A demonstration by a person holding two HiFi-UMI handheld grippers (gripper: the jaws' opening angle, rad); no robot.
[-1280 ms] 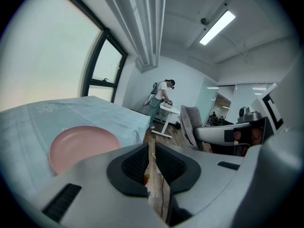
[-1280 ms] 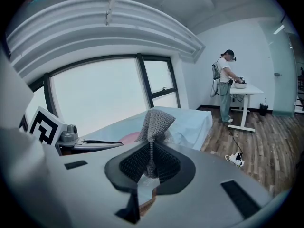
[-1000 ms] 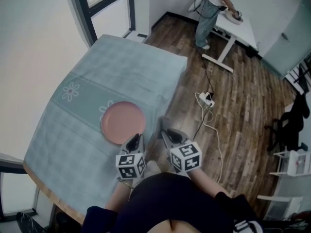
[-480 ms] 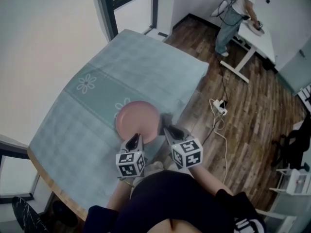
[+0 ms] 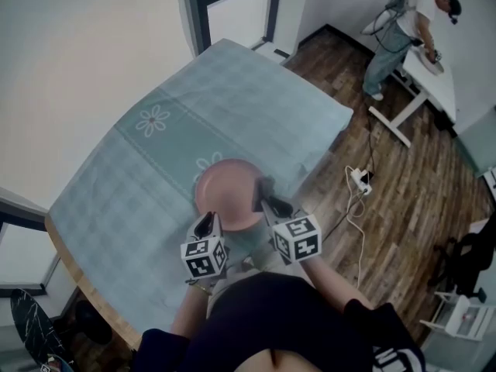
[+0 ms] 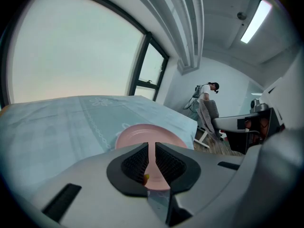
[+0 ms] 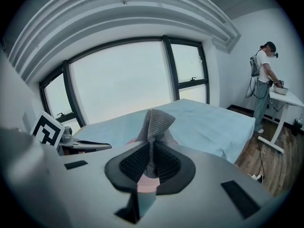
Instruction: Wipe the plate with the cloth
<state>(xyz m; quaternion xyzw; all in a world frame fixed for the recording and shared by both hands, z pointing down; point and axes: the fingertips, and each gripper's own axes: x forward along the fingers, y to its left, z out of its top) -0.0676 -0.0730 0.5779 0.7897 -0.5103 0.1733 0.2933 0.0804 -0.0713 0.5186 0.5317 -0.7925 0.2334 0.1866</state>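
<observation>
Both grippers are closing in on the plate [image 5: 223, 196] compared with a second ago: in the head view their tips were sitting short of its near rim, and now the left gripper [image 5: 207, 222] is reaching over that near edge while the right gripper [image 5: 268, 204] is arriving at the plate's right side. The plate itself is sitting where it was, flat on the blue-green tablecloth [image 5: 232, 107] near the table's front corner. The right gripper is pinching a grey knitted cloth [image 7: 155, 120] firmly between its pads, the free end bunching up above the jaws, and that cloth is hanging just at the plate's right rim; whether it is touching the surface I cannot tell. The left gripper's jaws are standing only a narrow slit apart with nothing caught between them, the pink plate showing through the gap. Wiping is not yet under way, I judge, but the approach is nearly finishing. Both forearms are extending forward from the body, the grippers tilting downward toward the table and angling slightly toward each other.
</observation>
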